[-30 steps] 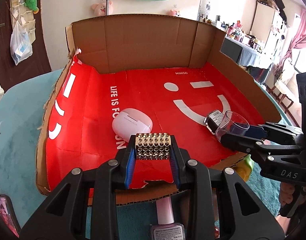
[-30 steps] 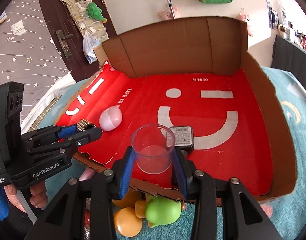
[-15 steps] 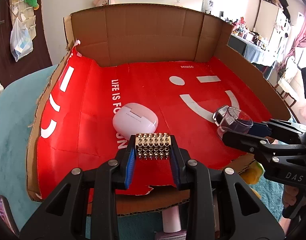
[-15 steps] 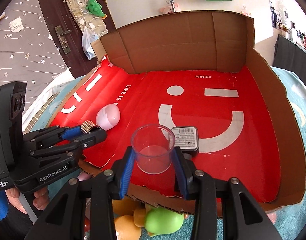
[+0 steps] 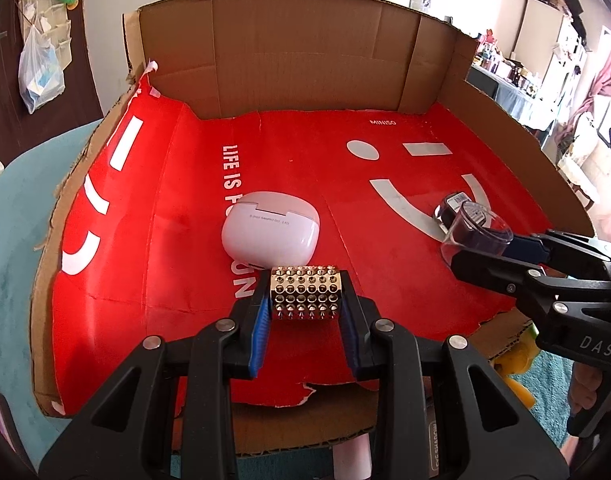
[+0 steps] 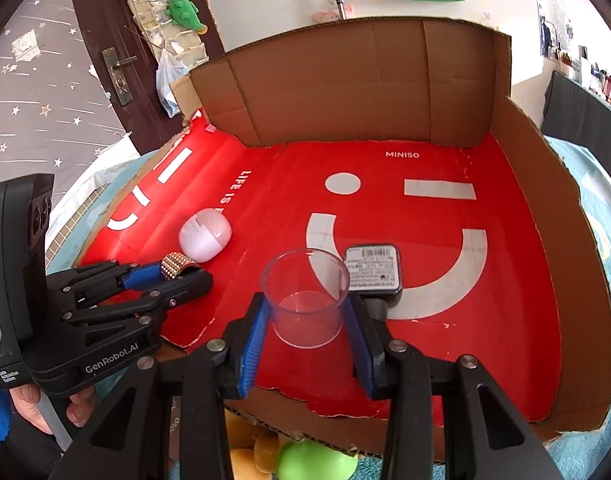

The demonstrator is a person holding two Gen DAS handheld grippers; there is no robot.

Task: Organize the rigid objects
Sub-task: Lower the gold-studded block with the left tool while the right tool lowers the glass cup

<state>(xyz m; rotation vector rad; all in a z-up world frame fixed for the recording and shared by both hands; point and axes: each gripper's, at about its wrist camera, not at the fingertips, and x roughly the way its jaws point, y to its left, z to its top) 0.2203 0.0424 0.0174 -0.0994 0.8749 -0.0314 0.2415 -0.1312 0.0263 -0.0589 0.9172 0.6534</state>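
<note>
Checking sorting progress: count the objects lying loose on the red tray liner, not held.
2: the white earbud case near the left gripper, and the dark labelled box behind the right gripper's clear cup. Others could be hidden.

Box (image 5: 305, 52): matt brown corrugated cardboard walls, torn edges; floor glossy red printed paper. Case (image 5: 270, 235): smooth glossy pale plastic. Cuff (image 5: 305, 293): shiny gold metal studs. Cup (image 6: 305, 296): clear smooth plastic. Gripper pads (image 6: 252, 344): blue, ribbed.
</note>
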